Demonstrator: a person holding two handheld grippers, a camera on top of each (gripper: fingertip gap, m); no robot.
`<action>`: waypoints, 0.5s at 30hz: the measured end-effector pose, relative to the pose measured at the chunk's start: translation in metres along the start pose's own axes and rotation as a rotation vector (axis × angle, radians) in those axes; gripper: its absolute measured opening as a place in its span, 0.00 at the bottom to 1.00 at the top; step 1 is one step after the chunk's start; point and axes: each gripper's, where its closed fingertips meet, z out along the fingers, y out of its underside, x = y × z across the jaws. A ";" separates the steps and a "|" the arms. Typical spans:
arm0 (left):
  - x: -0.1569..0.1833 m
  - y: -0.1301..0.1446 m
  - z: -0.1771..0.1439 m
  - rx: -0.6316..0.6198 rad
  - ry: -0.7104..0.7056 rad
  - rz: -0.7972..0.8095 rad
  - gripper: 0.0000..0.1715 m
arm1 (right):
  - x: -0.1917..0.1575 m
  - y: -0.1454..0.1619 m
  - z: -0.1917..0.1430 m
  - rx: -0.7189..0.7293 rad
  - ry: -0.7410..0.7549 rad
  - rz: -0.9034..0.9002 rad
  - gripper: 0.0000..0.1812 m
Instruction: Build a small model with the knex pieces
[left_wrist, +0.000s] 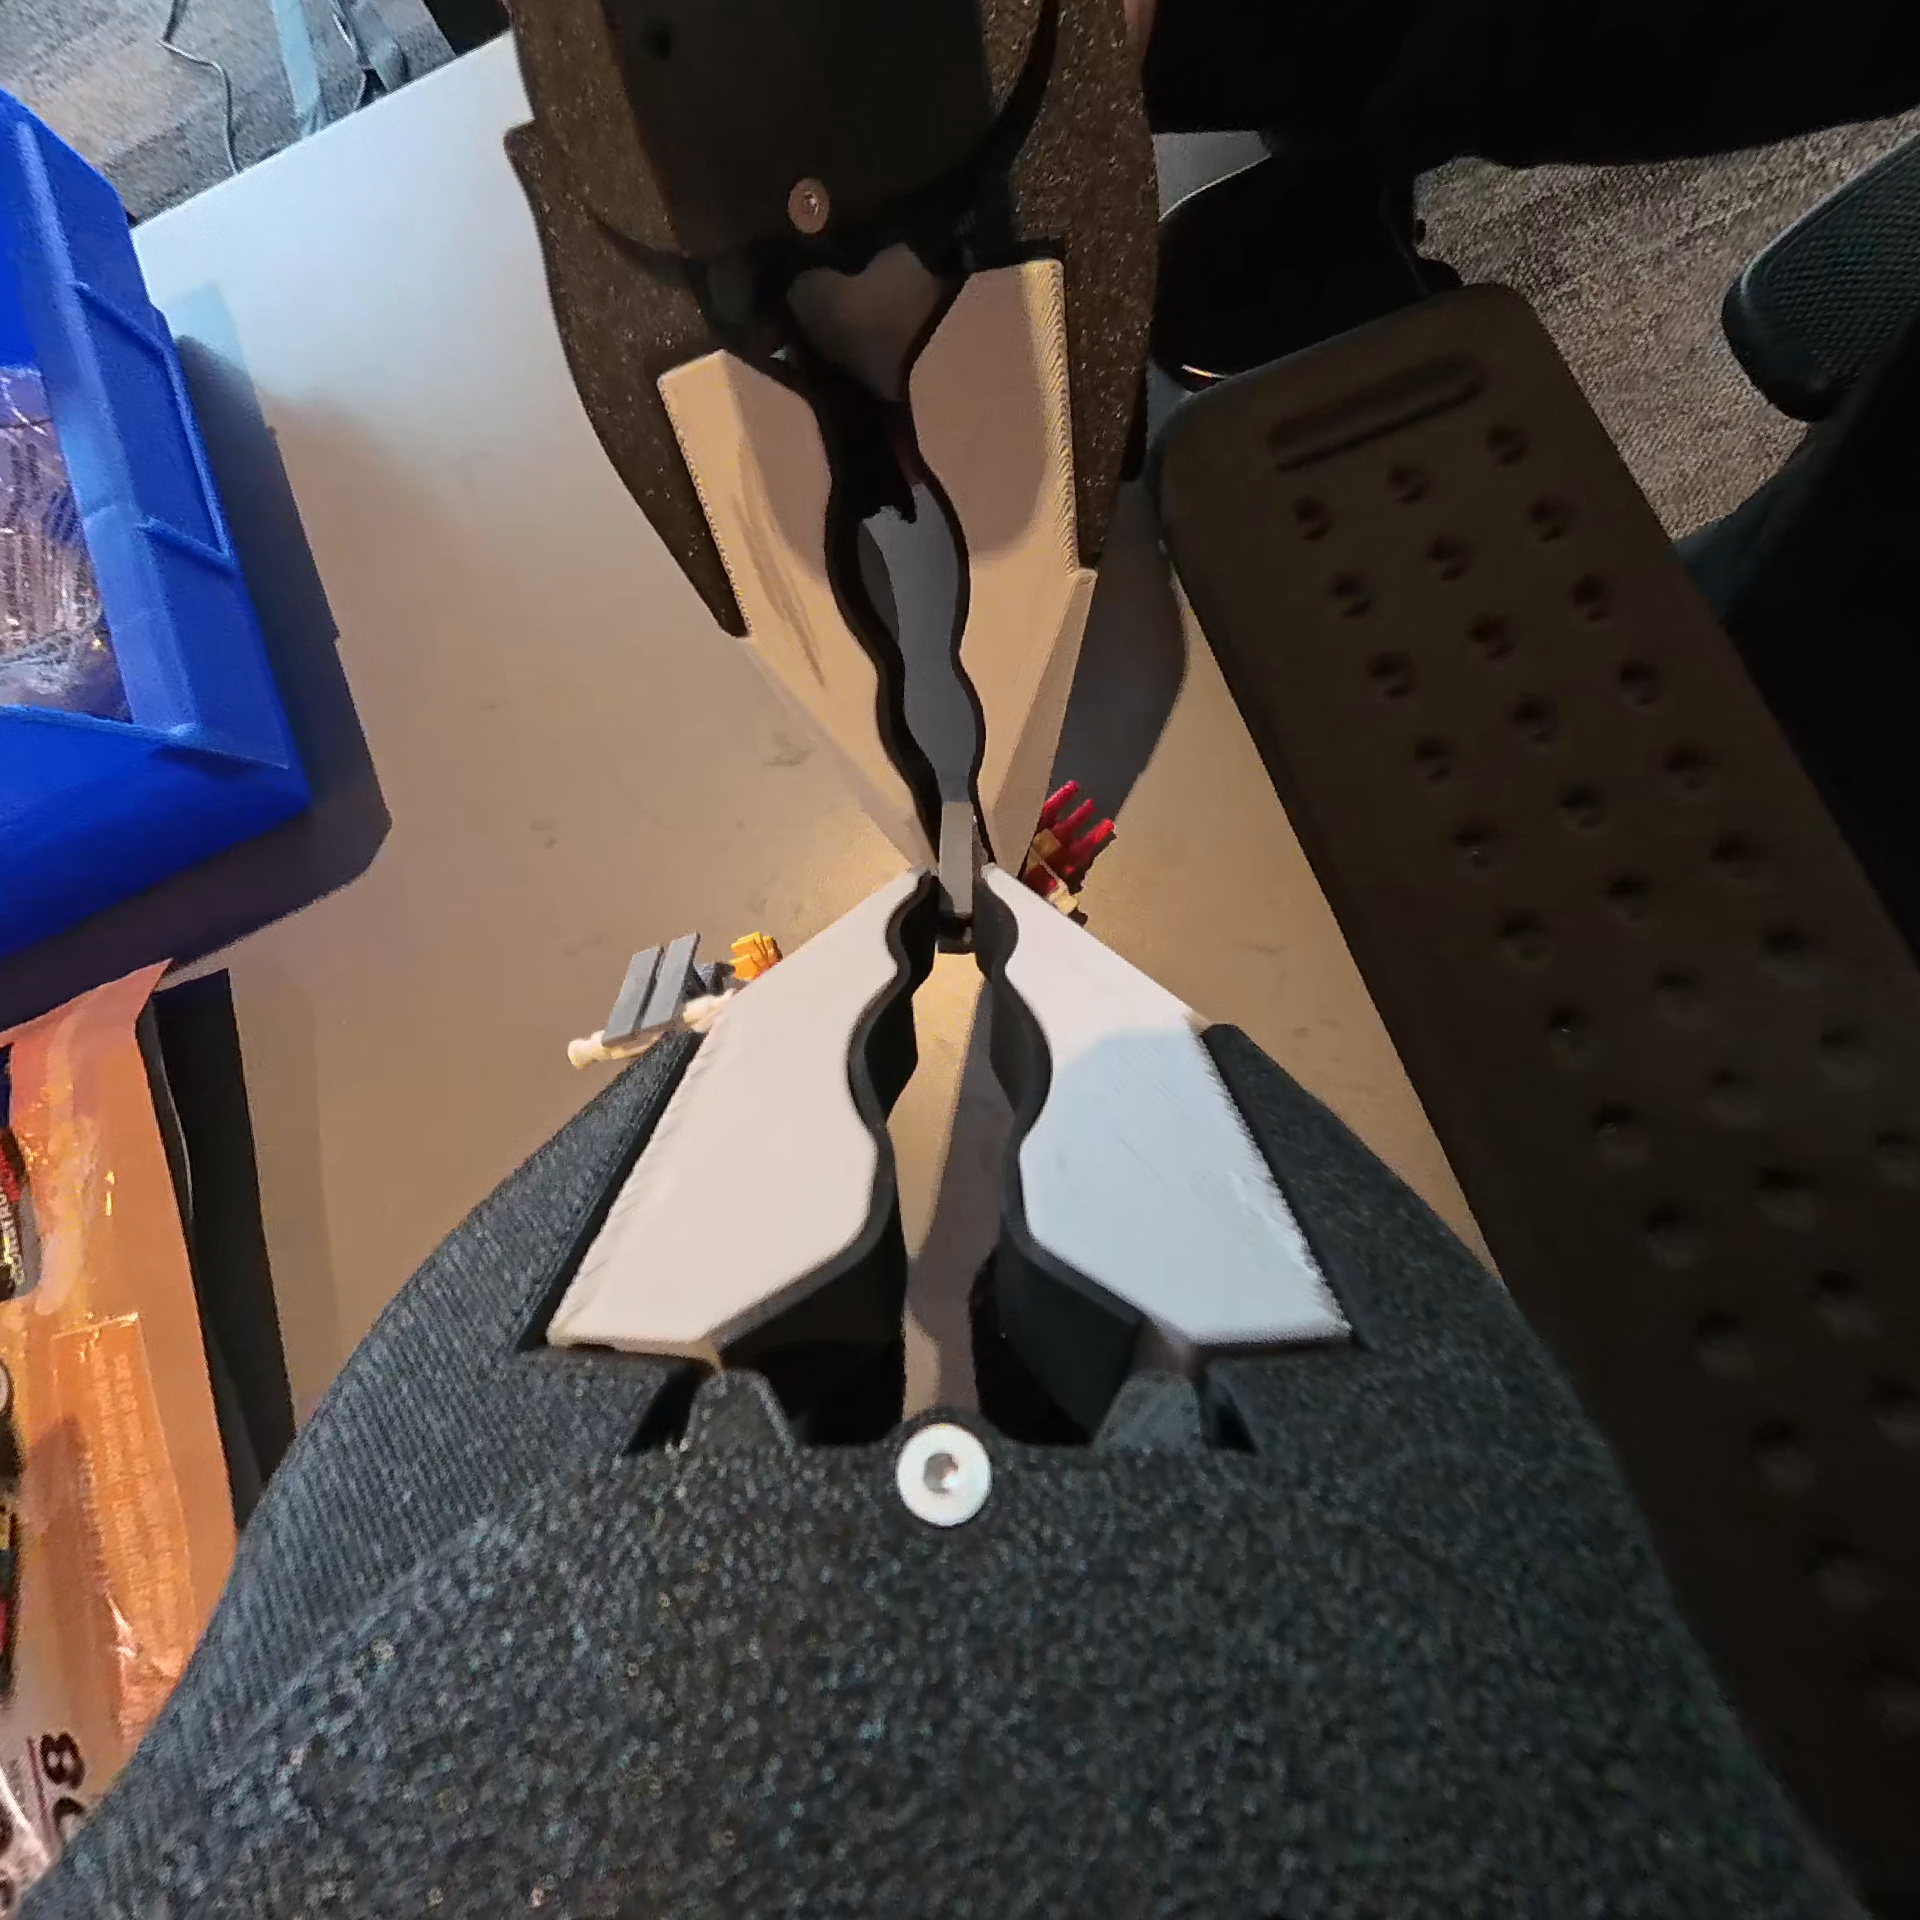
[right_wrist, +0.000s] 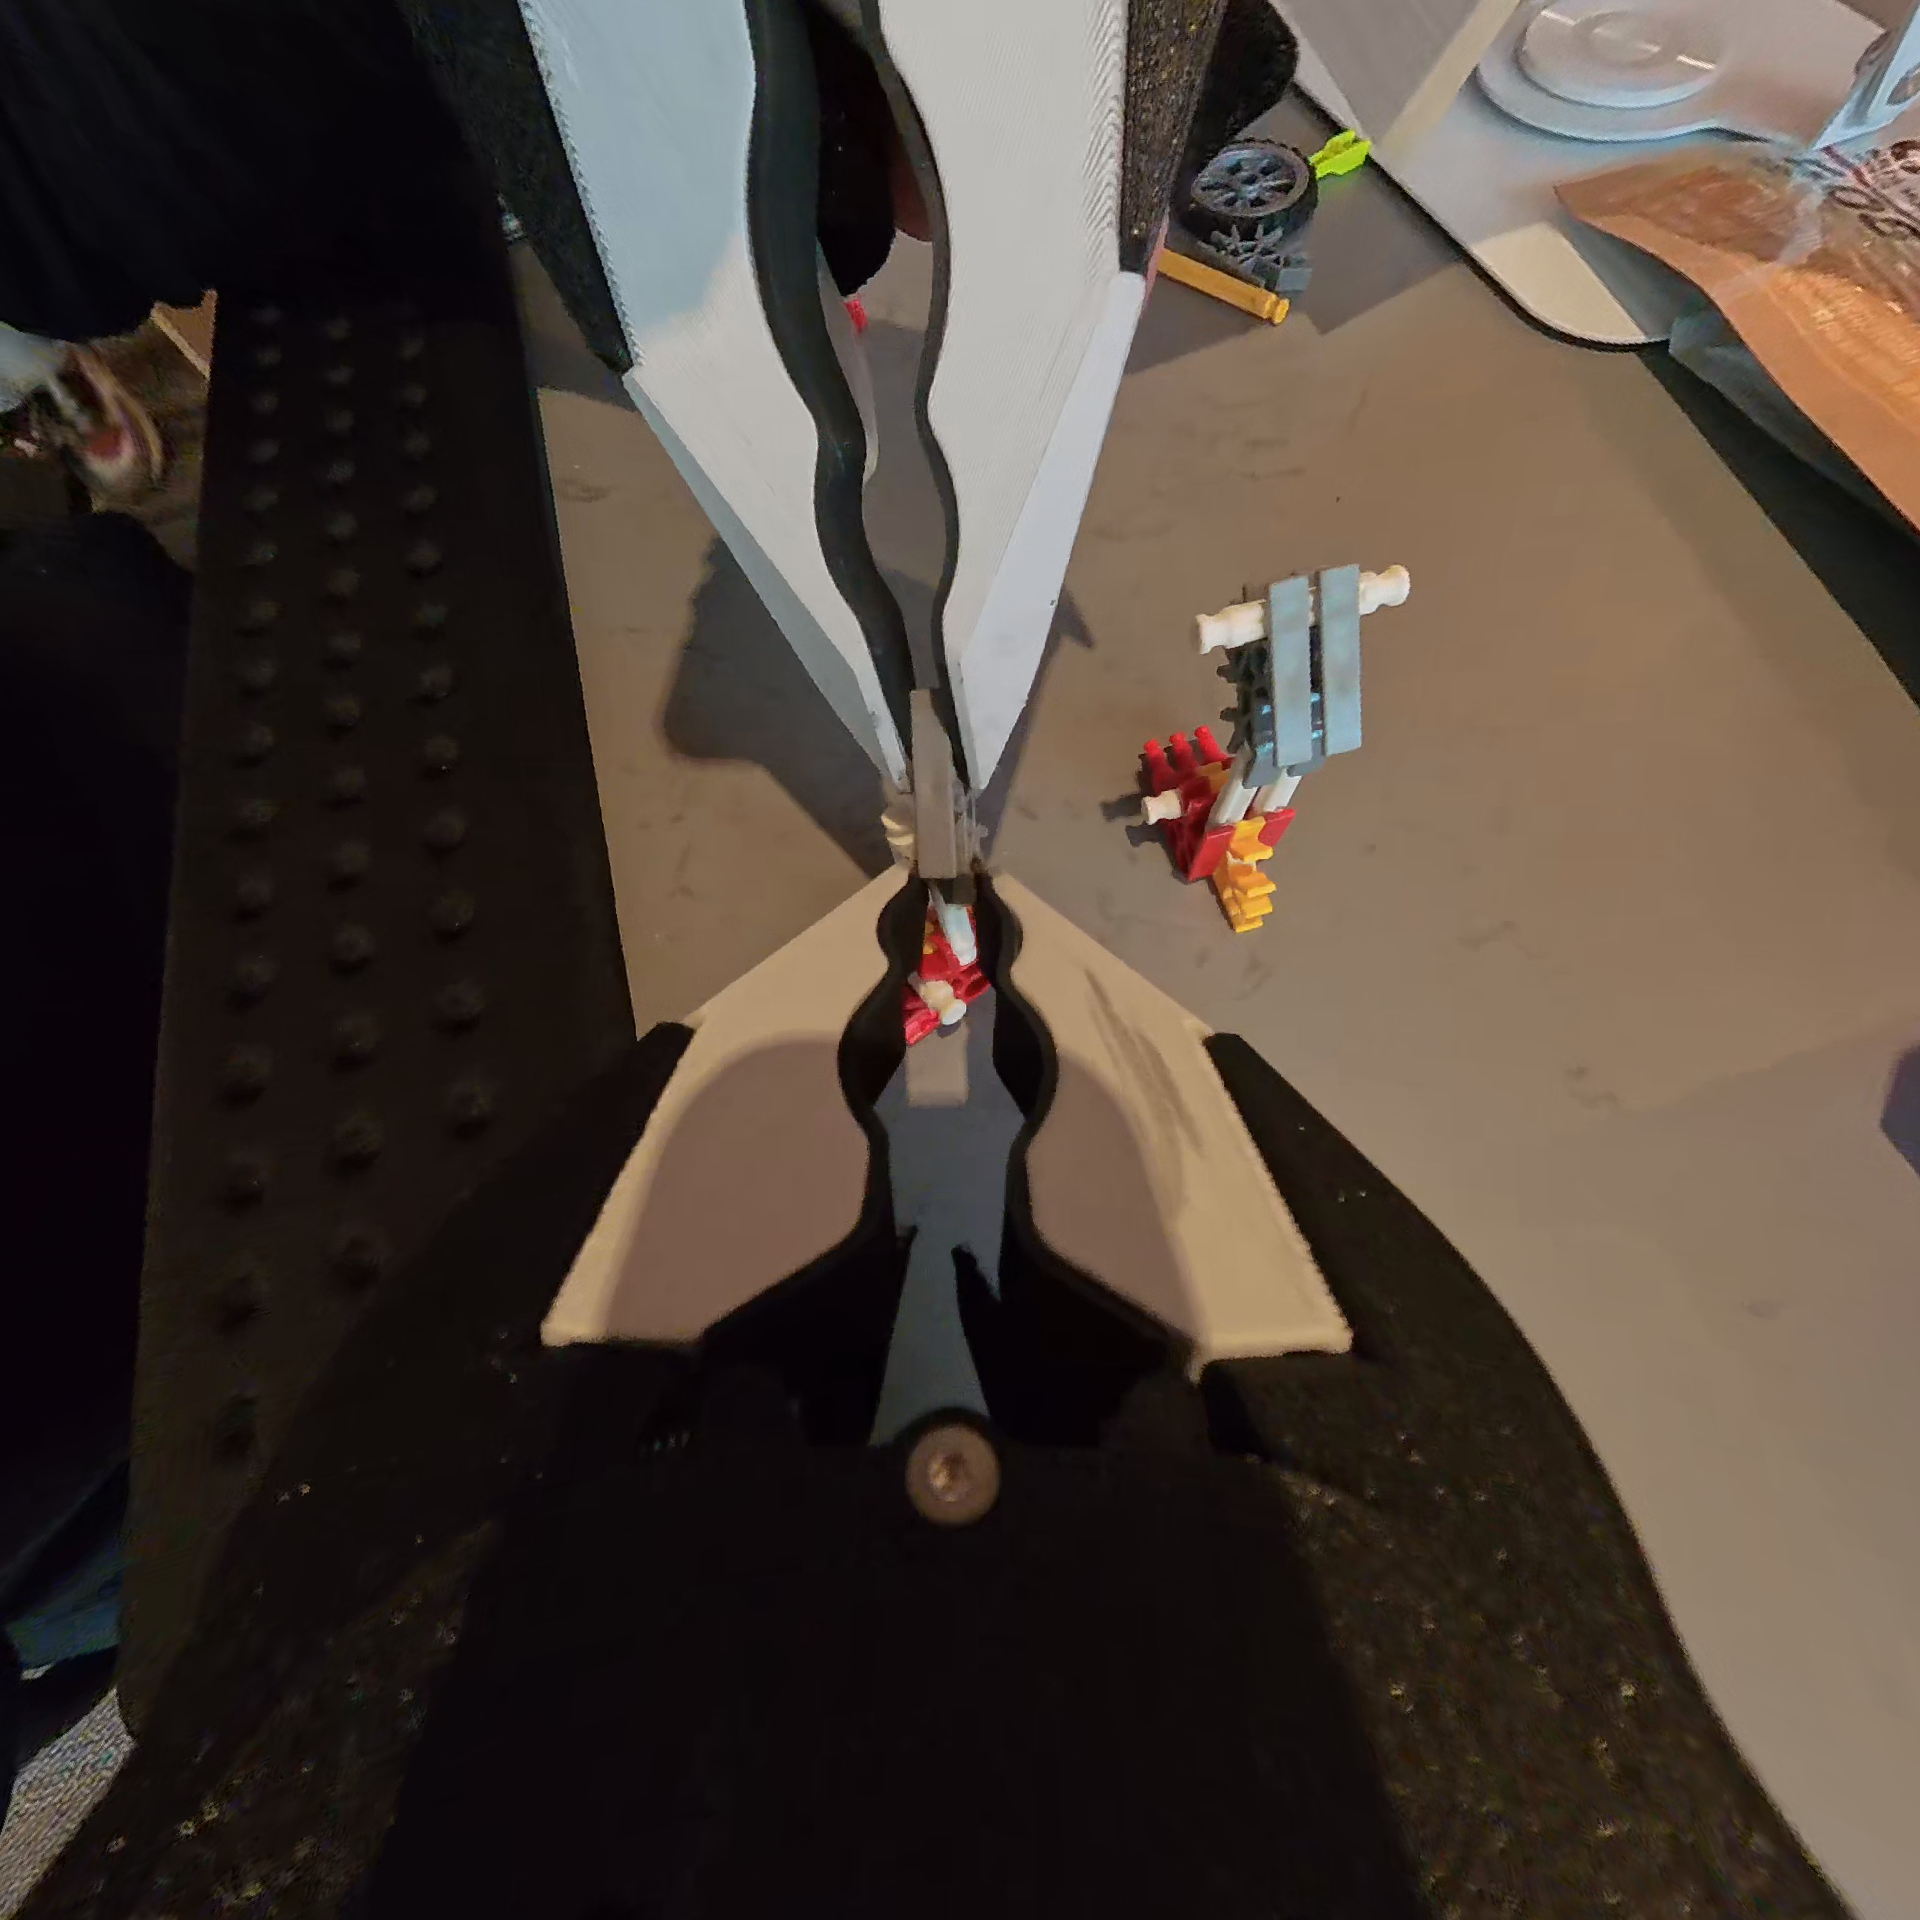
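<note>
Opposed close wrist views; shared table (left_wrist: 499, 644)

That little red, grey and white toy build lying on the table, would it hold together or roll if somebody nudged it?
The toy build looks light: small plastic rods and connectors. Snap-fit joints would probably stay stiff under a gentle push, though thin white rods might pop out. It lies flat on the table, so it would likely slide, not roll.

Surface: pale table (left_wrist: 499, 582) | Floor: grey carpet (left_wrist: 1558, 239) | Seat: black perforated chair (left_wrist: 1558, 831) | Left: blue bin (left_wrist: 135, 582)
</note>
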 end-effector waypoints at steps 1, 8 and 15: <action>0.000 0.000 0.000 -0.002 0.003 0.007 0.03 | 0.000 0.000 0.000 0.003 0.001 0.000 0.04; -0.002 -0.003 0.004 0.003 0.012 0.013 0.03 | 0.003 0.003 -0.004 0.006 0.077 0.033 0.06; -0.004 -0.003 0.007 -0.010 0.012 0.013 0.03 | 0.007 0.006 -0.008 0.011 0.195 0.054 0.06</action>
